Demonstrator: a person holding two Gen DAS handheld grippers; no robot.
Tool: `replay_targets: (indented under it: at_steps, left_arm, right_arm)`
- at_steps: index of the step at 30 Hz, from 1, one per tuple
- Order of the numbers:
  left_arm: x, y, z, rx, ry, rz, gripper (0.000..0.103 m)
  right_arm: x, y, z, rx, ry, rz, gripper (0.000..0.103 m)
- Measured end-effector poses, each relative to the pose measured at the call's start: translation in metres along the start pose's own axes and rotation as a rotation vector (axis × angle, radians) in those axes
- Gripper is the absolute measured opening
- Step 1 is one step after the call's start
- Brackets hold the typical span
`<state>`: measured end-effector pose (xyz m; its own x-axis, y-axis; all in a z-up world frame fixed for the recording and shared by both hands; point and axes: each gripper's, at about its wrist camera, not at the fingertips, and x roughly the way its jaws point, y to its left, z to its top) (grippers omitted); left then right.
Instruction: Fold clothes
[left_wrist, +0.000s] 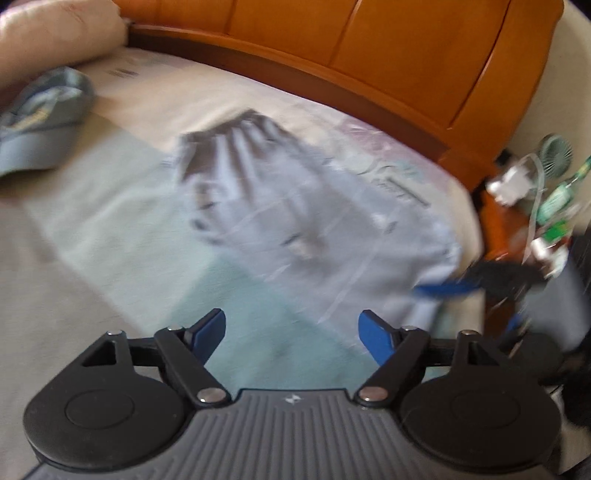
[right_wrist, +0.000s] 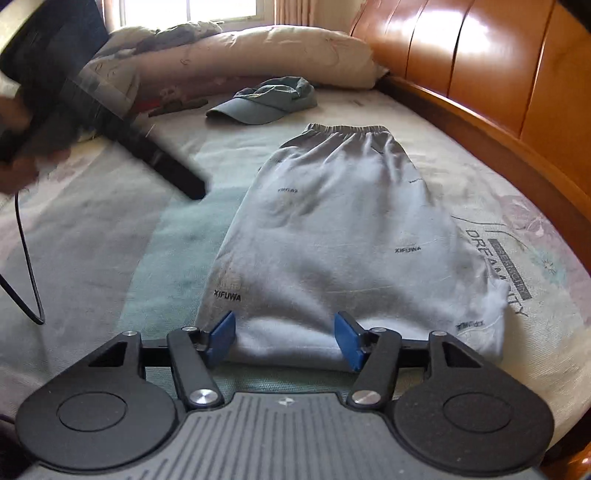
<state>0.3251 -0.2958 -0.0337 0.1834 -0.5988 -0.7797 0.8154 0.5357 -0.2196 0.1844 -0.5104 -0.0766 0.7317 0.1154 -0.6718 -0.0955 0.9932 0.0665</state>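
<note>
- Trousers (right_wrist: 332, 229), pale grey and folded, lay flat on the bed (right_wrist: 110, 229) beside the wooden headboard (right_wrist: 480, 74).
- Right gripper (right_wrist: 284, 338) hung at their near edge, fingers apart, pressing nothing.
- Left gripper (left_wrist: 291, 332) hovered with fingers spread wide, empty.
- Cap (right_wrist: 266, 101) sat beyond.

light: daylight from window (right_wrist: 188, 11) | glare: headboard (right_wrist: 480, 55) | blur: left wrist view, motion-smeared | edges: fisheye-bent
</note>
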Motion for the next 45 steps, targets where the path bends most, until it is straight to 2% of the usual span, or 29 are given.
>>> replay_targets:
  at_steps: [3,6,9,13,14,16,21,26,28,29,31,35,39,42,43,44,45]
  left_arm:
    - [-0.009,0.010,-0.014,-0.010,-0.026,0.074,0.083]
    - [-0.018,0.021,-0.025,-0.079,-0.036,0.115,0.083]
    - [-0.030,0.027,-0.038,-0.133,-0.062,0.151,0.083]
    - [-0.049,0.033,-0.059,-0.193,-0.091,0.184,0.083]
    - [-0.054,0.035,-0.065,-0.212,-0.094,0.193,0.083]
    - [-0.064,0.038,-0.076,-0.230,-0.103,0.219,0.083]
    - [-0.083,0.033,-0.093,-0.209,-0.128,0.337,0.085]
    - [-0.093,0.026,-0.099,-0.216,-0.150,0.345,0.087]
    - [-0.098,0.022,-0.102,-0.214,-0.154,0.346,0.087]
    - [-0.099,0.020,-0.104,-0.213,-0.153,0.346,0.087]
    - [-0.101,0.019,-0.107,-0.213,-0.150,0.348,0.088]
    - [-0.102,0.020,-0.113,-0.234,-0.145,0.365,0.088]
    - [-0.104,0.023,-0.112,-0.260,-0.152,0.410,0.088]
    - [-0.106,0.023,-0.109,-0.262,-0.155,0.461,0.089]
    - [-0.107,0.023,-0.108,-0.260,-0.154,0.486,0.090]
    - [-0.109,0.022,-0.108,-0.251,-0.156,0.510,0.092]
    - [-0.111,0.020,-0.108,-0.234,-0.161,0.531,0.093]
  right_arm:
    - [0.000,-0.017,0.028,0.038,-0.082,-0.021,0.066]
    - [0.014,-0.034,0.062,0.047,-0.144,-0.060,0.067]
    - [0.054,-0.051,0.088,0.082,-0.141,-0.071,0.067]
    - [0.112,-0.057,0.090,0.071,-0.024,-0.093,0.067]
    - [0.115,-0.057,0.089,0.068,-0.017,-0.093,0.070]
    - [0.112,-0.057,0.095,0.063,-0.016,-0.091,0.070]
    - [0.108,-0.064,0.131,0.047,-0.137,-0.077,0.072]
    - [0.161,-0.074,0.162,0.062,-0.121,-0.141,0.073]
    - [0.180,-0.078,0.164,0.070,-0.093,-0.141,0.073]
    - [0.189,-0.080,0.164,0.075,-0.079,-0.140,0.080]
    - [0.202,-0.084,0.166,0.091,-0.055,-0.126,0.084]
    - [0.191,-0.084,0.172,0.102,-0.034,-0.110,0.083]
    - [0.164,-0.062,0.170,0.069,-0.088,-0.081,0.084]
    - [0.179,-0.045,0.163,0.003,-0.052,-0.098,0.085]
    - [0.185,-0.040,0.161,-0.021,-0.038,-0.105,0.086]
    - [0.191,-0.034,0.158,-0.044,-0.024,-0.112,0.093]
    - [0.197,-0.029,0.156,-0.068,-0.009,-0.119,0.092]
